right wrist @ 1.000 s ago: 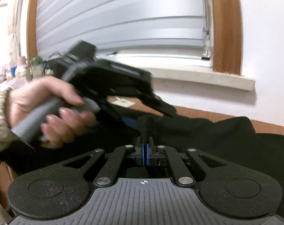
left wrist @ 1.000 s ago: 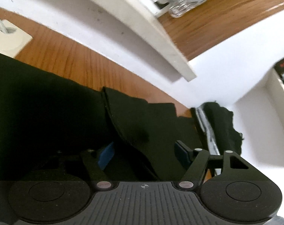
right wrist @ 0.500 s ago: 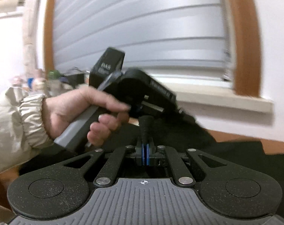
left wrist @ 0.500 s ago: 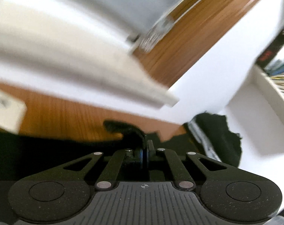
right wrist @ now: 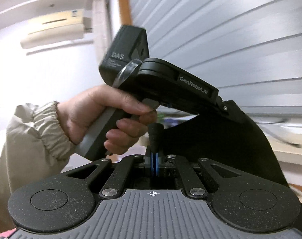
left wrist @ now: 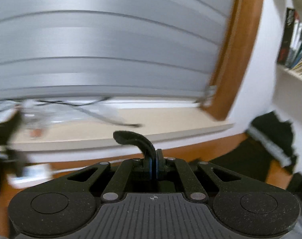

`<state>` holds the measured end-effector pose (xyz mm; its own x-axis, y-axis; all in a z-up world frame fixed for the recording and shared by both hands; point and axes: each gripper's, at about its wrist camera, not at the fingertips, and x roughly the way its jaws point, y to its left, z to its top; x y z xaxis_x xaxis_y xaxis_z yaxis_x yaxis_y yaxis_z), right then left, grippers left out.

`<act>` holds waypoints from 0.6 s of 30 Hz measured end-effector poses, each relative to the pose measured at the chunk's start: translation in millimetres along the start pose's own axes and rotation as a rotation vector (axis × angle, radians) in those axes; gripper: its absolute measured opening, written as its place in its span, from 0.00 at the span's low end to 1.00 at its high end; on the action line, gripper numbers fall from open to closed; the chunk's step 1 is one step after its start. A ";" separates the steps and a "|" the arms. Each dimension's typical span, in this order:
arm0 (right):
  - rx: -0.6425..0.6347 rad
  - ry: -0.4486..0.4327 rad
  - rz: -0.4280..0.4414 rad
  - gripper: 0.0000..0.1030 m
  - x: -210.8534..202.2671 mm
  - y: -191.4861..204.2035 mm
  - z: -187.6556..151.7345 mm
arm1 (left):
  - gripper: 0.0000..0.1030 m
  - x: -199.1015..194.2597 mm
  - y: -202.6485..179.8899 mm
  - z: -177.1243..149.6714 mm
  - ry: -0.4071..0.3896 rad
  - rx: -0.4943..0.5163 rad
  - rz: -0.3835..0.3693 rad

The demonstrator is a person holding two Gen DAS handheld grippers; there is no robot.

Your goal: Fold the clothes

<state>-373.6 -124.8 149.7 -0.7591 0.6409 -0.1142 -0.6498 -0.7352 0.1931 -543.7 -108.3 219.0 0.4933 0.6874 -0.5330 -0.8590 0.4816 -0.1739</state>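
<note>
A black garment is pinched by both grippers and lifted off the wooden table. My left gripper [left wrist: 153,159] is shut on a fold of the black cloth [left wrist: 135,139], which curls up and left above the jaws. My right gripper [right wrist: 154,157] is shut on another rolled bit of the same cloth [right wrist: 155,137]. In the right wrist view the garment [right wrist: 220,147] hangs as a black sheet from the left gripper's body [right wrist: 170,83], held by a hand [right wrist: 115,115] just ahead.
A window sill [left wrist: 131,127] with cables and a grey roller shutter [left wrist: 111,49] fill the view ahead. Another dark cloth pile [left wrist: 274,131] lies at the table's right end by the wall. A bookshelf [left wrist: 294,45] stands on the right.
The left gripper closed on the black cloth, and both grippers rose from the table with it, tilting the views up toward the shutter and ceiling.
</note>
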 end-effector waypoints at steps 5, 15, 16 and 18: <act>0.001 0.054 0.053 0.04 63.0 18.8 -5.4 | 0.03 -21.4 64.4 -26.0 0.013 -0.060 0.080; 0.013 0.115 0.083 0.04 141.5 42.9 -25.5 | 0.03 -44.0 151.0 -55.9 0.025 -0.127 0.146; 0.018 0.138 0.076 0.07 151.1 41.9 -33.2 | 0.09 -37.4 159.3 -63.8 0.049 -0.136 0.168; 0.030 0.244 0.075 0.24 173.3 38.2 -53.7 | 0.24 -21.4 176.3 -82.5 0.107 -0.154 0.250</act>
<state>-532.1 -53.7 84.9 -0.7944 0.5102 -0.3296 -0.5929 -0.7692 0.2384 -717.0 -82.9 131.4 0.2542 0.7090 -0.6578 -0.9665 0.2111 -0.1459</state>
